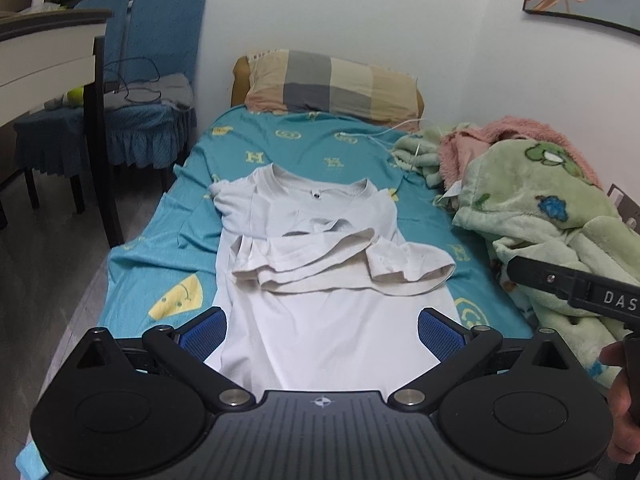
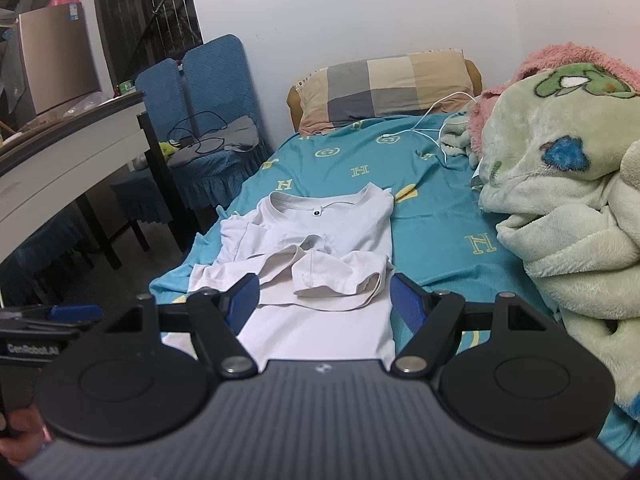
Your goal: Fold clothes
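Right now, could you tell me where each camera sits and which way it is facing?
Left wrist: on the open left gripper, above the near end of the white T-shirt, facing the pillow; the right gripper's side shows.
Right wrist: on the open right gripper, facing likewise; a hand shows at lower left.
Shared: shirt, pillow, teal sheet, green blanket, blue chairs.

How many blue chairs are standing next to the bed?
2, side by side left of the bed near its pillow end: one chair nearer the white table, one chair nearer the wall, with dark cables on its seat. Others may be hidden.
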Motion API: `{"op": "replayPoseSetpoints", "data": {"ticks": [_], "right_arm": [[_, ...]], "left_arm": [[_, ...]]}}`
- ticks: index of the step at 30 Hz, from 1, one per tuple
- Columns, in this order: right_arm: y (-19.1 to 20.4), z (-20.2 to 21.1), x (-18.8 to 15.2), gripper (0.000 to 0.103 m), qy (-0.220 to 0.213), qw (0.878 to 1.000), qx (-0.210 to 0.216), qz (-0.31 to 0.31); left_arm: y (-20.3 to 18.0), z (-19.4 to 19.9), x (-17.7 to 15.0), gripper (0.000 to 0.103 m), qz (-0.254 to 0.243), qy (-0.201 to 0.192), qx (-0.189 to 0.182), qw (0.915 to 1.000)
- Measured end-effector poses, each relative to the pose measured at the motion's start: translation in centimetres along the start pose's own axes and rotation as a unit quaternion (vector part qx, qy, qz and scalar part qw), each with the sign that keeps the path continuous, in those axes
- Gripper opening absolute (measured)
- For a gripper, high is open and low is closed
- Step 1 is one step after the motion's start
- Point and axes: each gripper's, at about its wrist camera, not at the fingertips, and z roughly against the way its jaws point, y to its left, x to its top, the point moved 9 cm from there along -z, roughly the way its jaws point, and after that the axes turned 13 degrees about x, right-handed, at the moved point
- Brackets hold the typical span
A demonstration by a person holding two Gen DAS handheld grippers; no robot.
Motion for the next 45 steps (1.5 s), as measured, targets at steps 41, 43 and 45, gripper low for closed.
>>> {"op": "replayPoseSetpoints", "data": {"ticks": [41, 43, 45], "right_arm": [[-6.4, -6.4, -12.8, 0.074, 0.136, 0.846, 0.054, -0.512], [-6.6, -6.2, -12.6, 0.071, 0.123, 0.851, 0.043, -0.509], [-6.9, -6.1, -12.6, 0.065, 0.111, 0.856, 0.03, -0.505]], "left_arm": [[6.4, -11.9, -6.8, 0.06, 0.388, 0.229, -0.038, 0.8919], [6.6, -12.0, -7.0, 0.049, 0.394, 0.231, -0.032, 0.889], [6.8, -12.2, -7.2, 0.043, 0.399, 0.232, -0.03, 0.8865]]}}
